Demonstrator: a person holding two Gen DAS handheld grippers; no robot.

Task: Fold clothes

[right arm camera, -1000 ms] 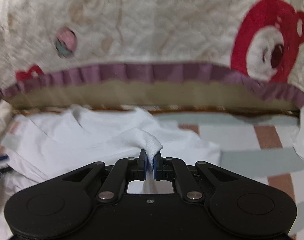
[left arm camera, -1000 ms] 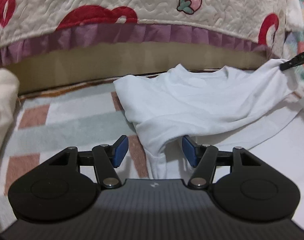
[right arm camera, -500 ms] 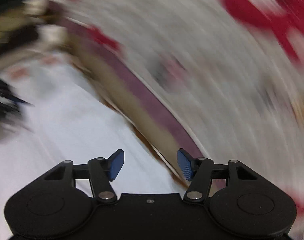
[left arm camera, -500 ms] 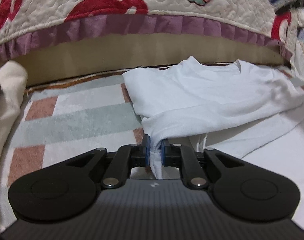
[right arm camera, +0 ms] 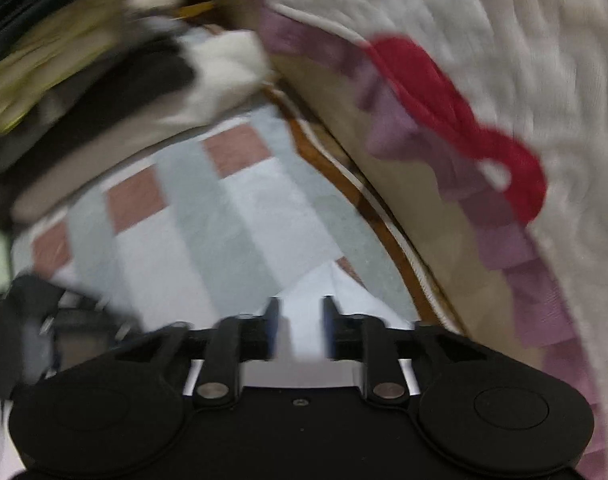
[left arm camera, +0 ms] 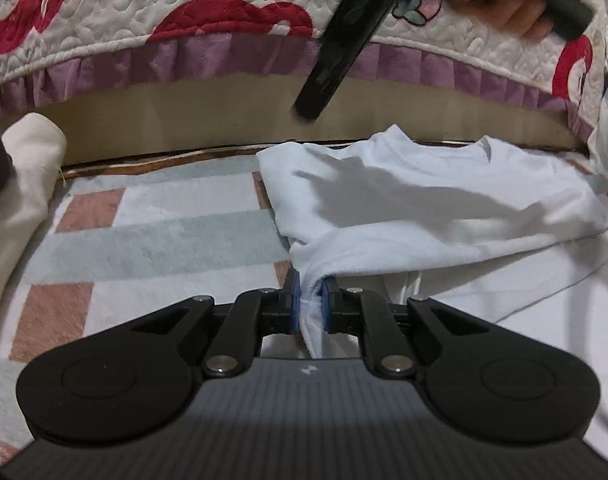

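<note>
A white T-shirt [left arm camera: 424, 200] lies partly folded on the checked blanket [left arm camera: 163, 248], collar toward the bed side. My left gripper [left arm camera: 311, 304] is shut on a bunched fold at the shirt's near left edge. In the left wrist view the right gripper's black body [left arm camera: 344, 36] hangs high over the shirt, held by a hand [left arm camera: 500, 0], and casts a shadow on the cloth. The right wrist view is blurred. There my right gripper [right arm camera: 299, 316] is partly open with nothing between its fingers. It looks down on a white shirt corner [right arm camera: 324, 284] and the blanket [right arm camera: 207, 220].
A quilt with red figures and a purple frill [left arm camera: 223, 60] overhangs the tan bed side [left arm camera: 183, 120] at the back. A cream garment [left arm camera: 27, 168] lies at the left. A blurred heap of dark and cream clothes [right arm camera: 103, 80] fills the right wrist view's upper left.
My left gripper closed on the shirt's fold and still holds it. My right gripper let go of the shirt, rose and swung left above it, and its jaws have narrowed.
</note>
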